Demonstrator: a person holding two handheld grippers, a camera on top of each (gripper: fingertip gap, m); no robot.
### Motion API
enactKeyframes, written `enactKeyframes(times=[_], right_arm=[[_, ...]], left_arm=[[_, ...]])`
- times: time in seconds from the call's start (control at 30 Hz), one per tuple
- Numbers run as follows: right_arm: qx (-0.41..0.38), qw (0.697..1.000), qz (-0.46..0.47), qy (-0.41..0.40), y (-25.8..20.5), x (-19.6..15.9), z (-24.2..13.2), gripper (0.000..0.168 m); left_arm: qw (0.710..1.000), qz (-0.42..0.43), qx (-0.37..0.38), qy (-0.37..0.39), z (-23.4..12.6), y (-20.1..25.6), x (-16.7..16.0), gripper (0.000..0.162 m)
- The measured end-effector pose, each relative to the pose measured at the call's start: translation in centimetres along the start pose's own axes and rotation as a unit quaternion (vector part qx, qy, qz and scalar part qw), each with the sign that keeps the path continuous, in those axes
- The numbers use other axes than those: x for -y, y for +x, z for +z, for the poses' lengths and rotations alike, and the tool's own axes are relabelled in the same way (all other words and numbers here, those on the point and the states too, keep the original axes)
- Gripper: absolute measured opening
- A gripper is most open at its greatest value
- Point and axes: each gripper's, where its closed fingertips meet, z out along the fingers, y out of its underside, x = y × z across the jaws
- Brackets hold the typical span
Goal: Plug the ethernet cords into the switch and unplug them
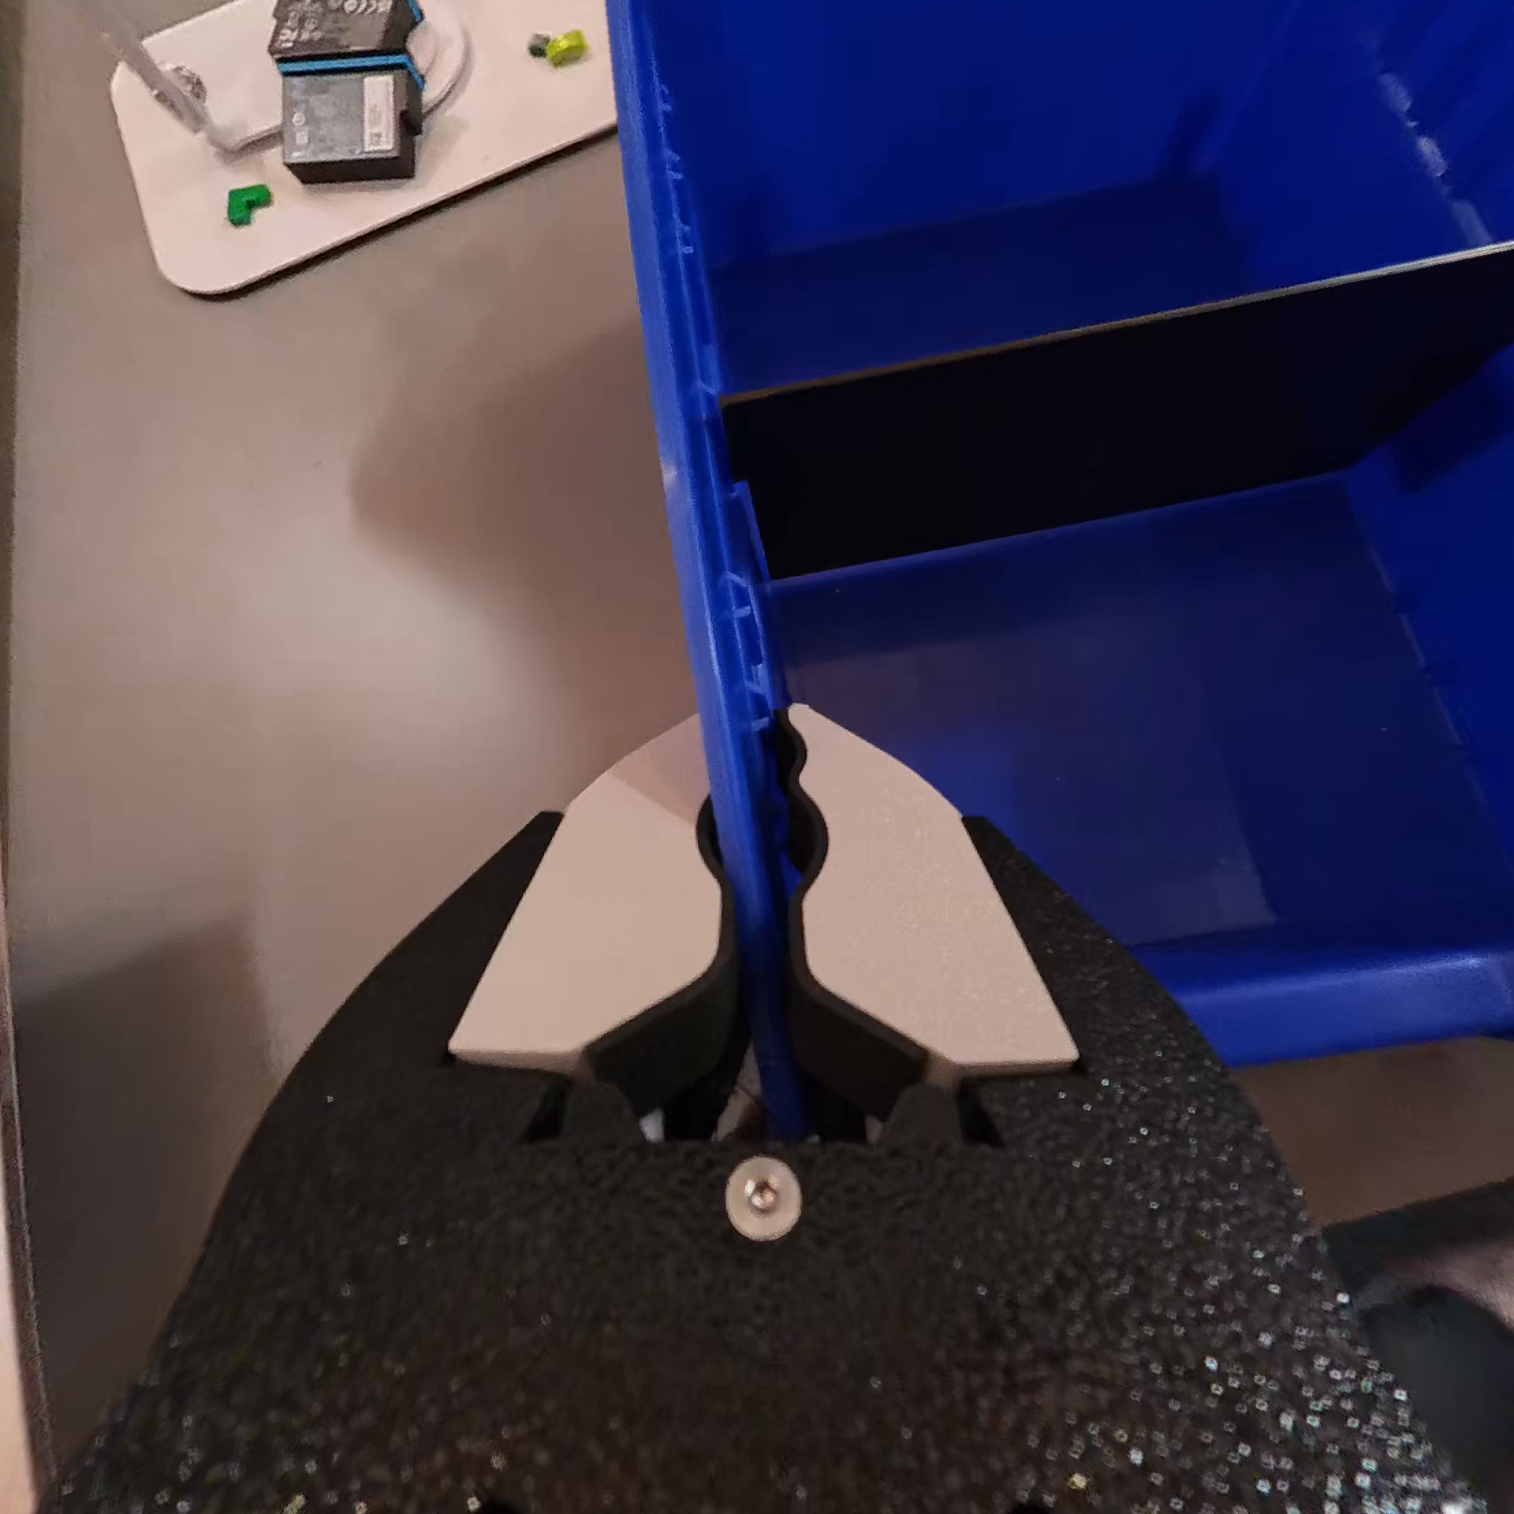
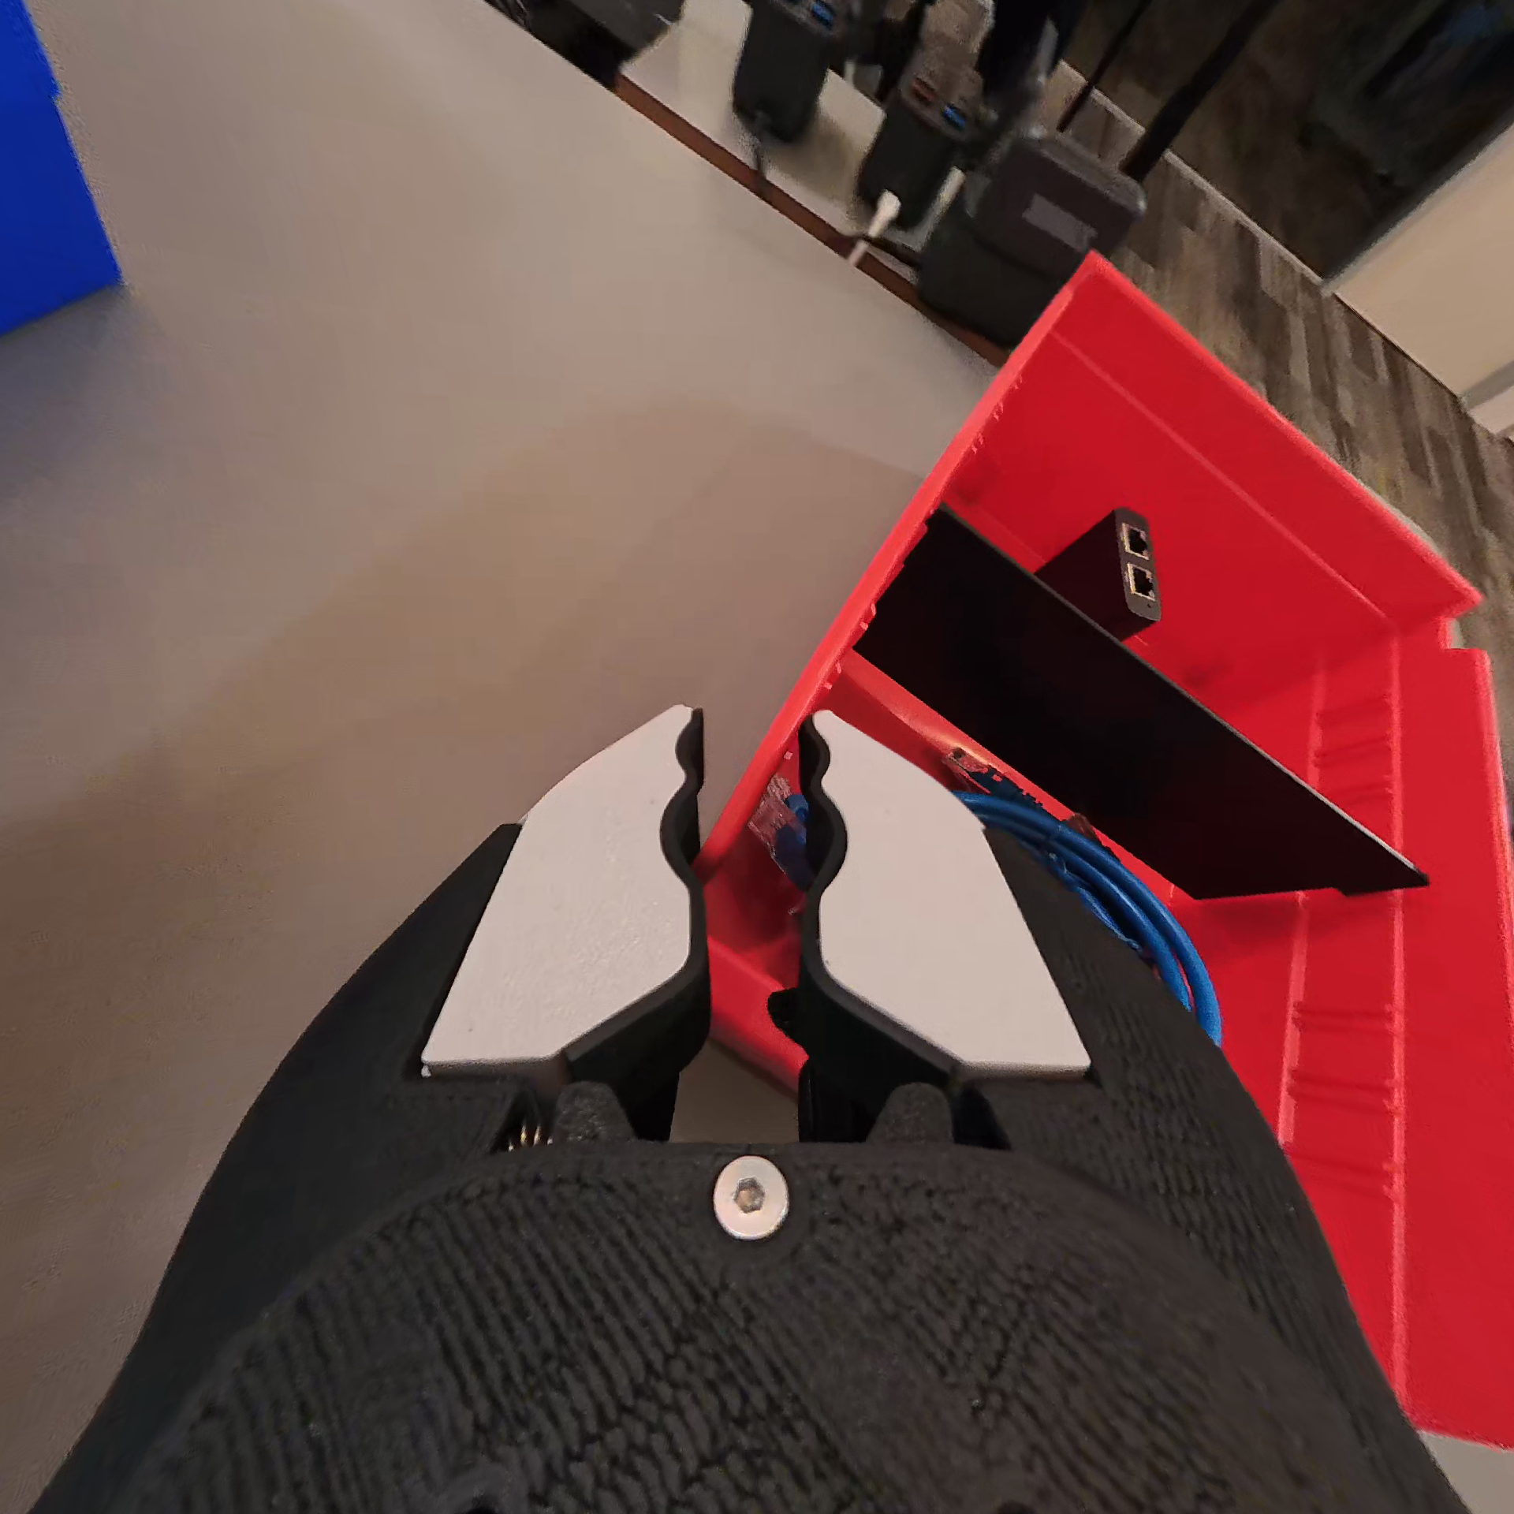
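Note:
My left gripper (image 1: 750,721) is shut on the left side wall of a blue bin (image 1: 688,410), one finger outside and one inside. A black divider (image 1: 1106,434) splits the bin, and both compartments that show are bare. My right gripper (image 2: 754,717) is open and straddles the left wall of a red bin (image 2: 1229,459) near its front corner. The red bin has a black divider (image 2: 1106,737). A coiled blue cable (image 2: 1106,885) lies in its near compartment, and a black box with two ports (image 2: 1106,573) lies in the far one.
Both bins stand on a grey table (image 2: 410,491). A white board (image 1: 205,246) at its far left carries two black blocks (image 1: 344,131), a green L-shaped piece (image 1: 246,205) and a yellow-green piece (image 1: 565,47). Black devices (image 2: 901,156) line the table's far edge. The blue bin's corner (image 2: 41,164) shows at far left. Left tips to right tips: about 45 centimeters.

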Motion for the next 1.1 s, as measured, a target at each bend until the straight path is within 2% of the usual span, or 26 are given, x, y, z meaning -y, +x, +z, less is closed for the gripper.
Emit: enactKeyframes(times=[0.3,0.57,1.0,1.1], right_arm=[[0.056,0.996,-0.054,0.046,-7.9,4.5,1.1,0.031],[0.113,0.987,-0.087,0.075,-14.0,7.5,1.2,0.033],[0.216,0.957,-0.142,0.132,-22.6,12.1,1.8,0.039],[0.203,0.946,-0.187,0.169,-22.6,13.0,1.1,0.038]], left_arm=[[0.999,0.013,0.024,0.028,-0.6,-0.9,-0.3,0.012],[0.999,0.004,0.008,0.038,-1.0,-1.1,-0.5,0.007],[0.998,-0.031,0.047,0.034,-4.2,-4.1,-3.8,0.008],[0.998,-0.027,0.044,0.034,-4.5,-4.3,-4.1,0.008]])
